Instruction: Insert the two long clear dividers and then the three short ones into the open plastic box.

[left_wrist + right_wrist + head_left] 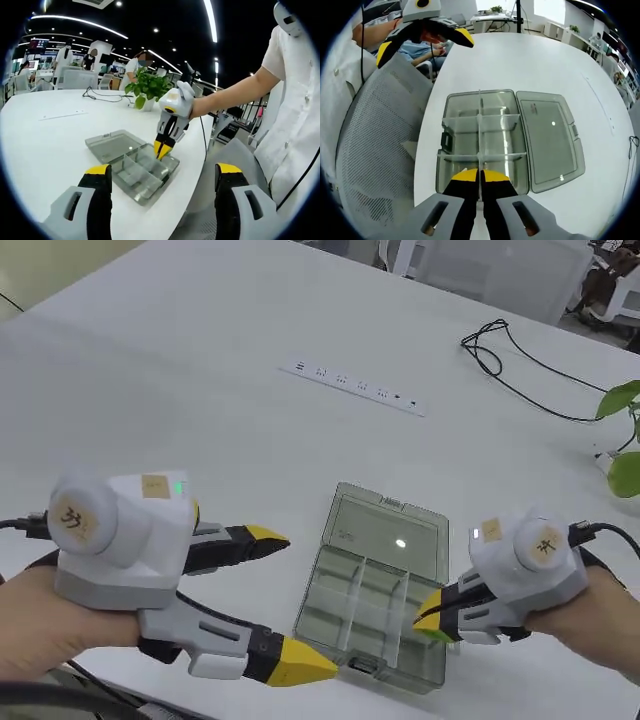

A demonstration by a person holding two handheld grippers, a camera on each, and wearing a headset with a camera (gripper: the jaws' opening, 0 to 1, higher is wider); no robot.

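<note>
The clear plastic box [322, 612] lies open on the white table, its lid [392, 528] folded back flat. Clear dividers [479, 120] stand inside it, one long piece crossed by shorter ones. My right gripper [432, 621] is at the box's near right edge, jaws shut on the end of a long clear divider [479, 150] that runs down the middle of the box. My left gripper [288, 600] hovers left of the box, open and holding nothing. In the left gripper view the right gripper [163, 148] points down into the box [125, 175].
A white power strip [352, 386] lies farther back on the table and a black cable [510, 365] loops at the back right. A green plant [625, 440] stands at the right edge. A grey mesh chair [375, 140] sits by the table's near edge.
</note>
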